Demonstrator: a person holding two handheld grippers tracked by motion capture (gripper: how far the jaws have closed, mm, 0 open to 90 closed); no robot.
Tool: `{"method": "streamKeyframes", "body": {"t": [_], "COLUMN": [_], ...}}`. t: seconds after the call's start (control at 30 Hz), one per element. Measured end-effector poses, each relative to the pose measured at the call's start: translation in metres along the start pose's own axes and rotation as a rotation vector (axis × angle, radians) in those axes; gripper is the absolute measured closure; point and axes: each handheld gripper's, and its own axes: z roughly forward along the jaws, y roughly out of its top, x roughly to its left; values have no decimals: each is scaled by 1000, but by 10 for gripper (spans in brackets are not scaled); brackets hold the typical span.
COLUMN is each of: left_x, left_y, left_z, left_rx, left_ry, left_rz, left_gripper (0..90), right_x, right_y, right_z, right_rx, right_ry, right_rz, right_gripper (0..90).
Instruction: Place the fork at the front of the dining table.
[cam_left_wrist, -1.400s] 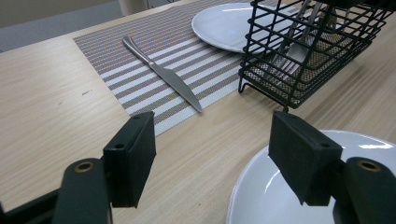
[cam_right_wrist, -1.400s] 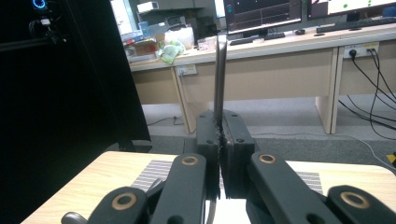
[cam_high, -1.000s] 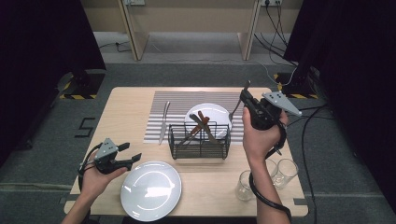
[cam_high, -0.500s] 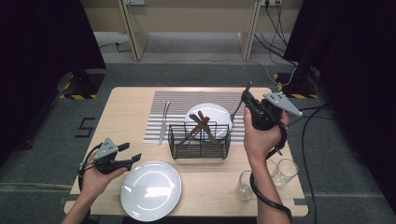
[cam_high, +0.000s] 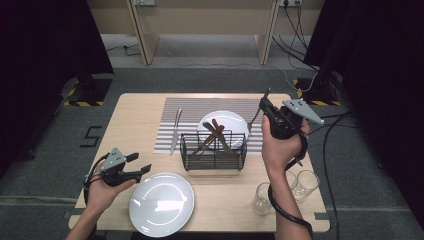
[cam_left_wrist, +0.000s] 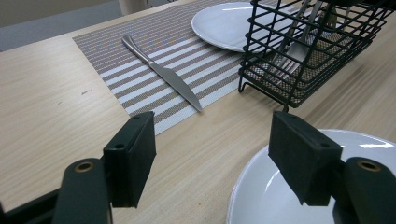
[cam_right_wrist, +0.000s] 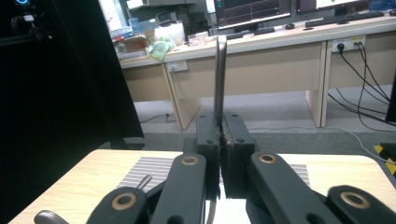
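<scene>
High view: the right tongs (cam_high: 265, 107) grip a fork (cam_high: 256, 116) above the plate (cam_high: 235, 120) behind the wire basket (cam_high: 214, 150); the left tongs (cam_high: 142, 168) hover wide beside the near plate (cam_high: 161, 204).
Left gripper view: jaws wide over the tabletop (cam_left_wrist: 46, 107), knife (cam_left_wrist: 163, 73) ahead.
Right gripper view: jaws clamp the fork's handle (cam_right_wrist: 219, 74), upright.

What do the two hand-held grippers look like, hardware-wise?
Left hand-held gripper and right hand-held gripper: black bodies, each topped by a grey three-cornered plate, trailing a black cable. Blocky black jaw pads on arms with brass-coloured pivots. Forearms bare, no sleeves.
</scene>
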Motion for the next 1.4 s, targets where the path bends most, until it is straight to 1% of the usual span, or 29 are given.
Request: {"method": "streamKeyframes", "body": {"t": [0.5, 1.4], "left_x": [0, 0], "left_y": [0, 0], "left_z": [1, 1], "left_rx": [1, 2], "left_ry": [-1, -1], "left_rz": [1, -1], "left_gripper": [317, 317], "right_x": [-5, -12], "right_y": [-1, -6], "right_z": [0, 4], "right_rx": [5, 22], "right_ry": [-18, -32], "right_rz": [4, 10], "right_gripper": [875, 875]}}
